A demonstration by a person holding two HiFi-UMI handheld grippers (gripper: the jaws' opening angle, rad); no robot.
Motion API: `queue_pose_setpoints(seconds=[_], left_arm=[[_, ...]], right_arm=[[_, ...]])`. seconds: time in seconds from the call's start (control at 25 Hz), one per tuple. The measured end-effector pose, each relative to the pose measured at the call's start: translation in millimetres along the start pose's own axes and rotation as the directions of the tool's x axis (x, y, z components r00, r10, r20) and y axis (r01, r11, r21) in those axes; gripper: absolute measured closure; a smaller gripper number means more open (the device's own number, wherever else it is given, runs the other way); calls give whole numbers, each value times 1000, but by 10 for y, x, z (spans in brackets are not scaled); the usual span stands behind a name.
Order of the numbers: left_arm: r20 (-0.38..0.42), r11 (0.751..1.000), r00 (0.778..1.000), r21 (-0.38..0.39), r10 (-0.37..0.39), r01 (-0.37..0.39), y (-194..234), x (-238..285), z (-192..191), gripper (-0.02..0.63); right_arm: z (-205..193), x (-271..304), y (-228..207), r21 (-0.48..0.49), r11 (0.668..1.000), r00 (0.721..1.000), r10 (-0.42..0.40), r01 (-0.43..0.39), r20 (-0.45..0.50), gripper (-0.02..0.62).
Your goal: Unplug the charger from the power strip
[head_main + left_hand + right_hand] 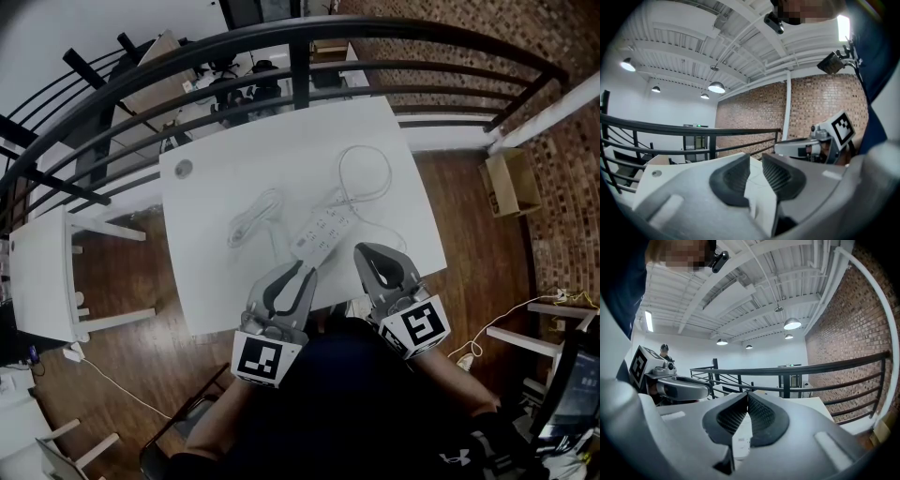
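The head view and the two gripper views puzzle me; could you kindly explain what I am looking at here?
A person holds a two-jaw gripper in each hand; there is no robot arm. The head view looks down from the person's head onto a white table, where a white power strip lies among loose white cables. The other two pictures come from cameras riding on the grippers, looking along their jaws. The left gripper has its jaws slightly apart; the right gripper has them together at the tips. Neither holds anything.
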State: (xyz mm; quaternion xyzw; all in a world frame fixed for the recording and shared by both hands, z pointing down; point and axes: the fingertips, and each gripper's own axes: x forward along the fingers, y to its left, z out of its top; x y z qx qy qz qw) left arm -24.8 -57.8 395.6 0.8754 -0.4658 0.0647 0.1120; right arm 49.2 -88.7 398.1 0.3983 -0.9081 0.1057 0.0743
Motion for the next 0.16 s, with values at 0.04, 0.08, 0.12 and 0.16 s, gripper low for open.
queue_pose_setpoints(seconds=[0.04,0.08,0.12,0.16], left_arm=[[-1,1000,1000,0,0,0,0,4,0,523],[0,1000,1000,0,0,0,1,8,2,523],[0,1000,1000,0,1,-1,1,12,4,523],[1,1000,1000,0,1,-1,2,15,8,523]], right_arm=[[-3,3,-2,1,1000,1000,1,-1,0,583],[-3,6,-4,2,1000,1000,3,-3,0,583],[-3,8,-5,3,1000,1000,4,-4,1,583],[-3,10,-7,4,1000,1000,4,-4,1,583]])
